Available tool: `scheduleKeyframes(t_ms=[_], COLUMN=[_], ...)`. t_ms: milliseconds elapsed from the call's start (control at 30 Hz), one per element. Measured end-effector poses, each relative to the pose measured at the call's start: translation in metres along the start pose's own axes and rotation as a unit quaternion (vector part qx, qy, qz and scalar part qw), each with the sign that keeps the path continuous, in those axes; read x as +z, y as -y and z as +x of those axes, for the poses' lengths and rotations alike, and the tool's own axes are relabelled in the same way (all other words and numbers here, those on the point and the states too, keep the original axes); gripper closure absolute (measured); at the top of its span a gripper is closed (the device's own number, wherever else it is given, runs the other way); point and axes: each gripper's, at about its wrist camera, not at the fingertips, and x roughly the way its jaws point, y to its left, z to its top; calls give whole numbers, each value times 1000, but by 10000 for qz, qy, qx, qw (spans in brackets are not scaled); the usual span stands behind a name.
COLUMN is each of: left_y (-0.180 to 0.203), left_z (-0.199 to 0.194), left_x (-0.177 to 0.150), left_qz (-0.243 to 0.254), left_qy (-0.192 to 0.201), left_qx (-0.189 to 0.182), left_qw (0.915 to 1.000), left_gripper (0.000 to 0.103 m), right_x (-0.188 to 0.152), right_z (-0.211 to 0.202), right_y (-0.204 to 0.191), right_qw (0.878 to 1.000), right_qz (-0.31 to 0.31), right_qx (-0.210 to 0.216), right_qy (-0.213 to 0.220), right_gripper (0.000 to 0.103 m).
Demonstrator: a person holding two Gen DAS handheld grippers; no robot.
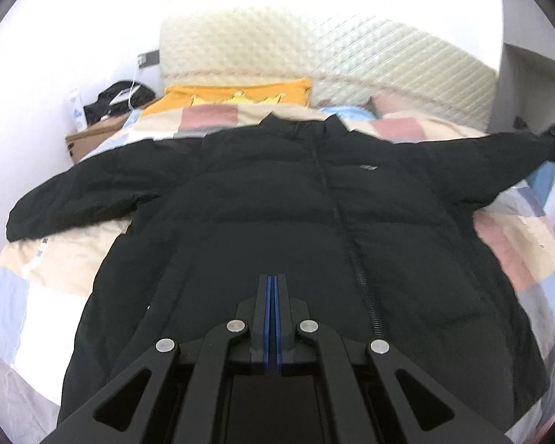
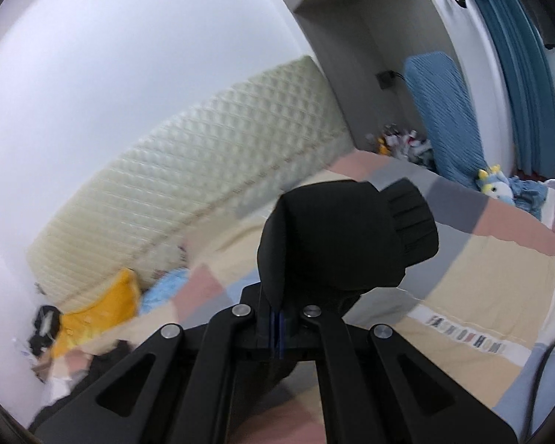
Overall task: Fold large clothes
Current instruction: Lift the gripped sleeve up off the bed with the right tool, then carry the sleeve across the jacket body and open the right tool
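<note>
Lettering on the patchwork quilt (image 2: 499, 277) reads "FASHION HOME". Puffy black jacket (image 1: 277, 203) lies spread front-up on it, zipper closed. Left gripper (image 1: 273, 281) hovers pressed together, empty; right gripper (image 2: 277, 314) is clamped on the ribbed-cuffed sleeve (image 2: 344, 236).

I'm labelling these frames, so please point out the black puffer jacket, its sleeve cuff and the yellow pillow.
black puffer jacket (image 1: 270, 199), left wrist view, chest panel.
ribbed black sleeve cuff (image 2: 410, 218), right wrist view, ribbed end above the shut right gripper (image 2: 277, 318).
yellow pillow (image 1: 240, 94), left wrist view, front face.
</note>
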Motion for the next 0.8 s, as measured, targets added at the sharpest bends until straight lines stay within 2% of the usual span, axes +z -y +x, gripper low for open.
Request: scheduleKeyframes(t_ms=[200, 433, 633, 800], left_y=[2, -13, -29, -56], left_z=[-25, -46, -57, -54], left_x=[3, 2, -1, 2], left_qz=[193, 80, 143, -303], left_qy=[260, 542, 704, 628], left_qx=[-14, -108, 89, 0], left_qw=[9995, 9984, 9974, 9976], left_gripper=[103, 103, 103, 103], right_x=[16, 22, 0, -38], right_z=[-37, -76, -89, -90], right_y=[-61, -143, -230, -298], right_qw=[9991, 9943, 9874, 9782], right_qz=[-341, -860, -1363, -1833], right_qx=[216, 518, 730, 934], right_qy=[134, 353, 336, 285], right_gripper=[103, 102, 102, 101])
